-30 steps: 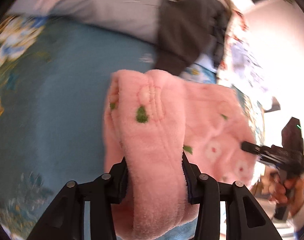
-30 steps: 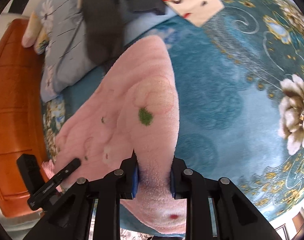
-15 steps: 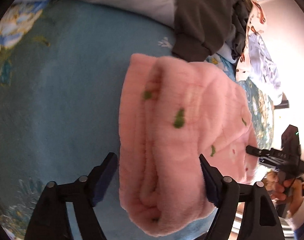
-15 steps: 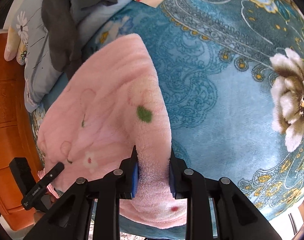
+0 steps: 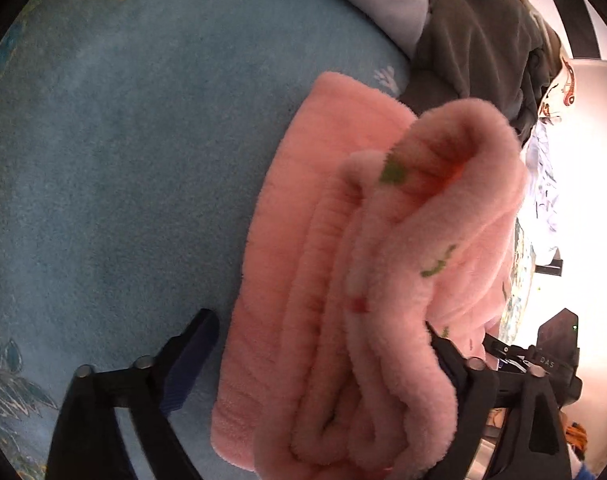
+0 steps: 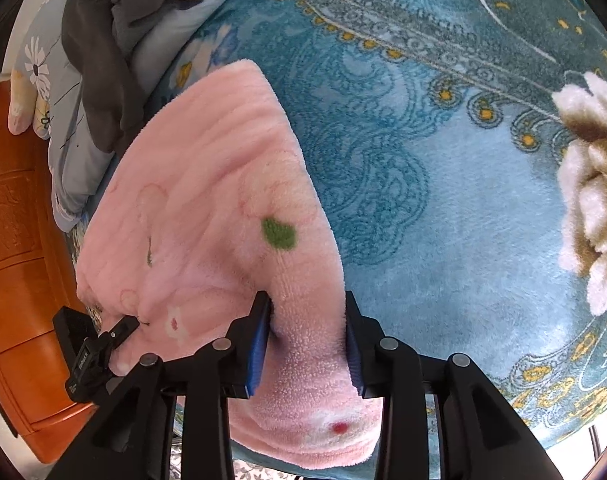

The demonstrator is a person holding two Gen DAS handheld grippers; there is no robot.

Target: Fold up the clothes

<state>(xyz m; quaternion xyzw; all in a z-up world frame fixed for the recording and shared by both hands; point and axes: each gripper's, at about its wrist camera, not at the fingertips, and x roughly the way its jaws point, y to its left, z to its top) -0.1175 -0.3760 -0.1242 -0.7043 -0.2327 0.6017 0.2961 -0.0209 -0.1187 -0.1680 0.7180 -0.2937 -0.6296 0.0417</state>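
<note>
pink fleece garment with small green and red motifs (image 6: 207, 216) lies folded on the blue-green plush blanket with gold scrollwork and a cream flower (image 6: 443, 184), towards the blanket's left side in the right wrist view, its far corner close to a heap of dark grey clothing (image 6: 99, 60) and a pale blue daisy-print pillow (image 6: 55, 92). the right gripper (image 6: 306, 344) straddles the garment's near right edge; its jaws are opening, the blue pads (image 6: 257, 350) on either side of the thick fold, and whether they press the fleece at this instant is hard to judge. the left gripper (image 5: 323, 356) has its fingers spread wide and is closing slightly: the left finger (image 5: 191, 356) stands clear over bare blanket (image 5: 123, 200), while the right finger sits against the bunched layers of the garment (image 5: 383, 280), which rise in a rolled stack between the jaws. in the right wrist view the left gripper (image 6: 103, 340) shows at the garment's near left corner, beside an orange wooden bed frame (image 6: 15, 240).
</note>
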